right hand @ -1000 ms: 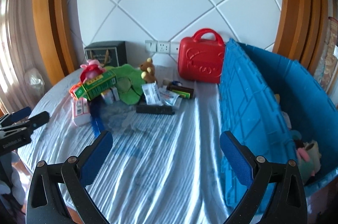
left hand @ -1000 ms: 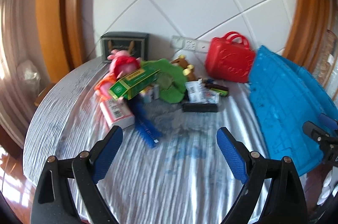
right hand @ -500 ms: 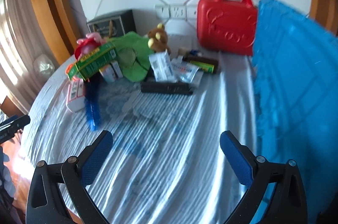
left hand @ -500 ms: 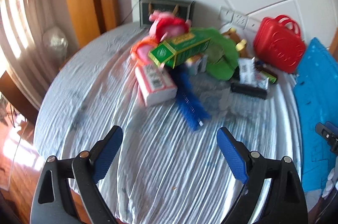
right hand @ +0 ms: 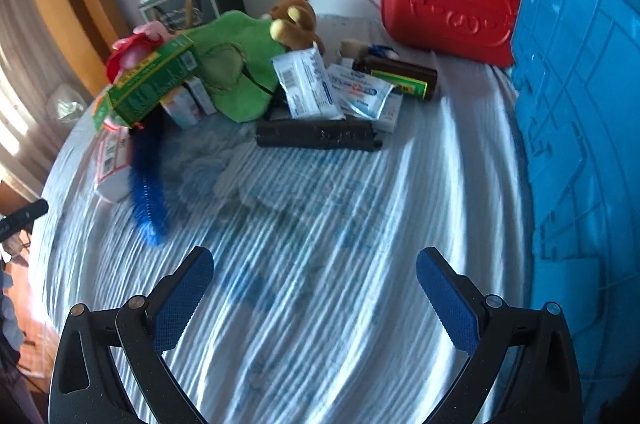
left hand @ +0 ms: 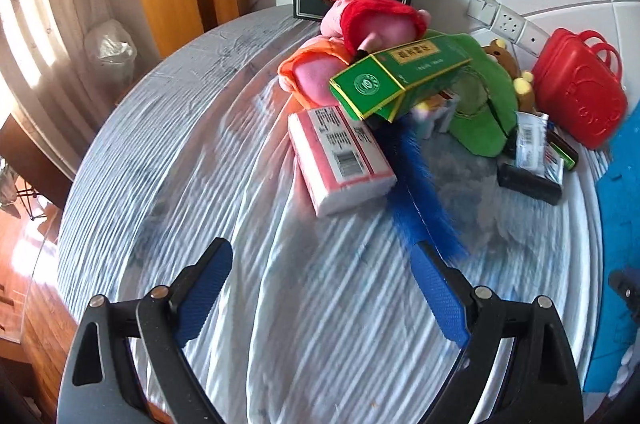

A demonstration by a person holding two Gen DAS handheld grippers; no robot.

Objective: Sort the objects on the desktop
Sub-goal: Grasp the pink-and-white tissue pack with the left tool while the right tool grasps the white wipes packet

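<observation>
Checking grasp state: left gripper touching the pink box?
Apart. Left wrist view shows bare tablecloth between the open left gripper and the pink box.

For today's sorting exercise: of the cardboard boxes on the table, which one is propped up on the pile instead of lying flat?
The long green cardboard box: it leans tilted across the pink plush toy, while the pink-and-white box lies flat on the cloth.

Green carton (left hand: pixel 400 77) tilted atop plush pig (left hand: pixel 372 19), pink pack (left hand: pixel 340 159) flat

Glossy plastic red case (right hand: pixel 448 3); ribbed cloth table cover (right hand: pixel 320 244); plush pig (left hand: pixel 372 19).
</observation>
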